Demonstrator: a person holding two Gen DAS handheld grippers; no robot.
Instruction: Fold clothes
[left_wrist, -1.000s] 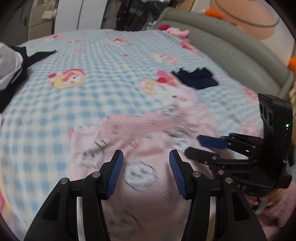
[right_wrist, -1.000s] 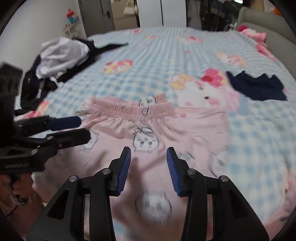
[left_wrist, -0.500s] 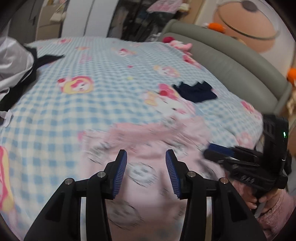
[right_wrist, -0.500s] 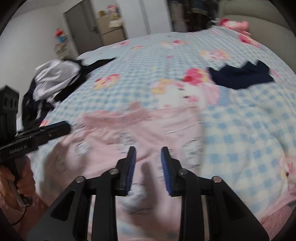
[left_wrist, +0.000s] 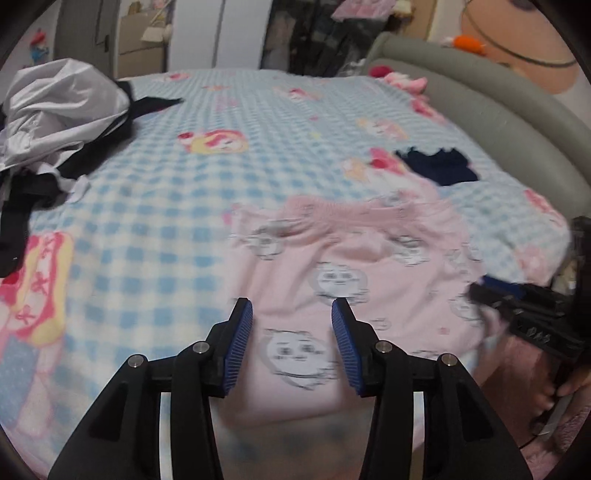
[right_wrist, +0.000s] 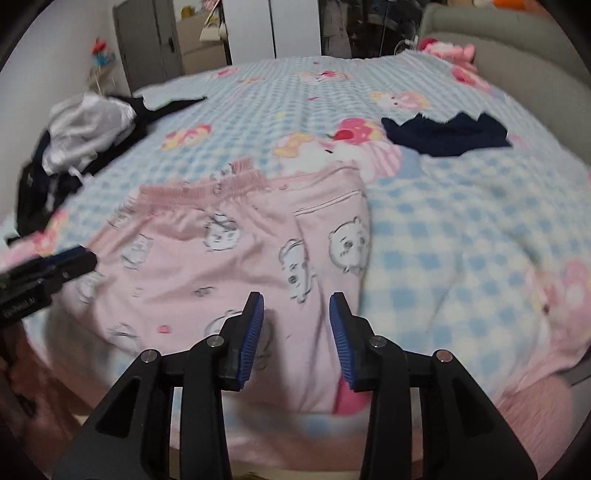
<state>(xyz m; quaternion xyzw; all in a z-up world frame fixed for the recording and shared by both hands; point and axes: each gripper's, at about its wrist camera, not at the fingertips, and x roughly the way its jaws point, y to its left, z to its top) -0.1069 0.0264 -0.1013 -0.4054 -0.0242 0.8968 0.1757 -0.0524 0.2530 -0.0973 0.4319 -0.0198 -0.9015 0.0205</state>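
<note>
Pink pants (left_wrist: 351, 258) printed with white cartoon faces lie flat on the blue checked bed, waistband at the far side. My left gripper (left_wrist: 291, 306) hovers over their near left part; its jaws are opening and nothing is between them. Over the near right part (right_wrist: 221, 266) of the pants, my right gripper (right_wrist: 295, 299) stands open and empty. Each gripper also shows in the other view: the right gripper (left_wrist: 517, 299) at the right edge, the left gripper (right_wrist: 55, 262) at the left edge.
A navy garment (left_wrist: 439, 166) lies behind the pants on the right, also in the right wrist view (right_wrist: 447, 136). A heap of silver and black clothes (left_wrist: 55, 110) fills the far left. A grey padded headboard (left_wrist: 480, 92) runs along the right side.
The two grippers have drifted apart, the left one leftward and the right one rightward over the pants. The left jaws narrowed and then widened again. The pants lie as before.
</note>
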